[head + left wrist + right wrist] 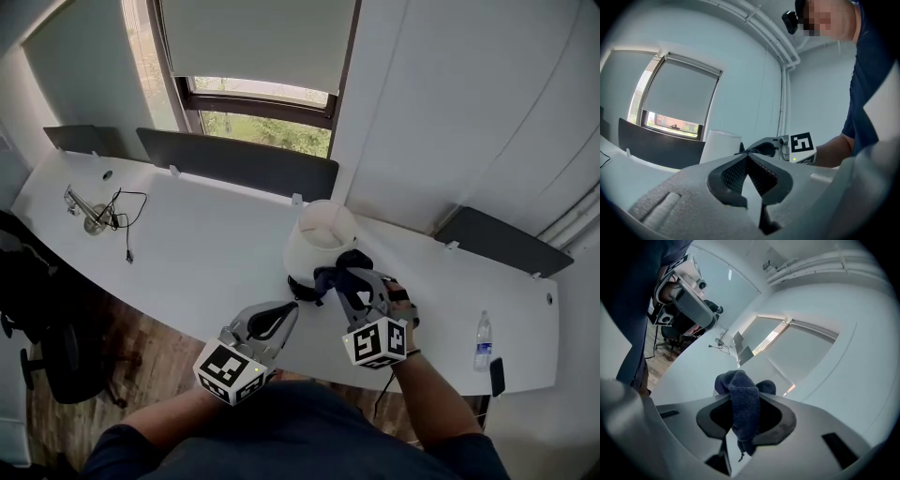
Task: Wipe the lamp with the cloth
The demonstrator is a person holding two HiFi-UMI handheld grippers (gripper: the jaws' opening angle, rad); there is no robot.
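cloth of dark blue terry (743, 404) is hanging bunched between the jaws of the right gripper (351, 283), which are clenching it tightly, with a loose end trailing below them. in the head view this gripper is pressing the cloth against the lower side of the lamp with a white cylindrical shade and black base (319, 246), which is standing upright near the front edge of the long white curved desk (206, 244). the left gripper (748, 157) is hovering just beside the lamp on the person's left, apart from it, its ribbed jaws closing tip to tip on nothing. a clear plastic water bottle (483, 342) and a flat black phone (497, 377) are sitting well to the right. a small metal fitting with a thin black cable (92, 216) is lying at the far left.
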